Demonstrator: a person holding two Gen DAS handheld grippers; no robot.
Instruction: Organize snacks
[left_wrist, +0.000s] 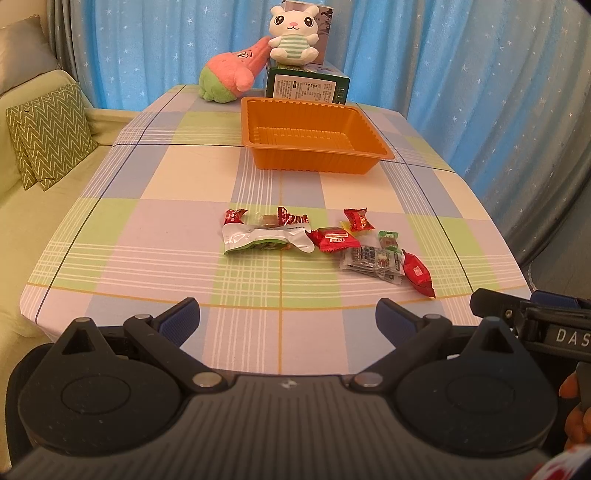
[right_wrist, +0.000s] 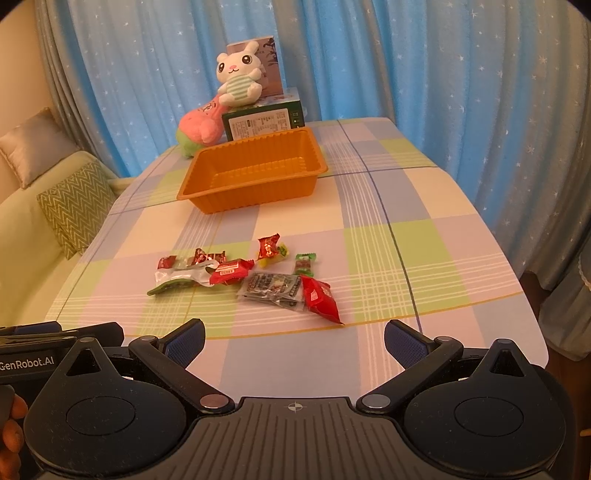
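Several wrapped snacks lie in a loose row on the checked tablecloth: a white-green pouch (left_wrist: 266, 240) (right_wrist: 181, 278), a red packet (left_wrist: 334, 238) (right_wrist: 231, 271), a clear dark-printed packet (left_wrist: 373, 262) (right_wrist: 275, 288), a red packet at the right (left_wrist: 417, 273) (right_wrist: 319, 297), and small candies. An empty orange tray (left_wrist: 314, 155) (right_wrist: 255, 190) stands beyond them. My left gripper (left_wrist: 288, 321) is open and empty, short of the snacks. My right gripper (right_wrist: 293, 341) is open and empty, also at the near table edge.
A green box (left_wrist: 308, 86) (right_wrist: 262, 122) with a white bunny plush (left_wrist: 293, 33) (right_wrist: 240, 72) on top and a pink-green plush (left_wrist: 231, 75) (right_wrist: 201, 127) stand behind the tray. A sofa with a zigzag cushion (left_wrist: 48, 133) is left. Blue curtains hang behind.
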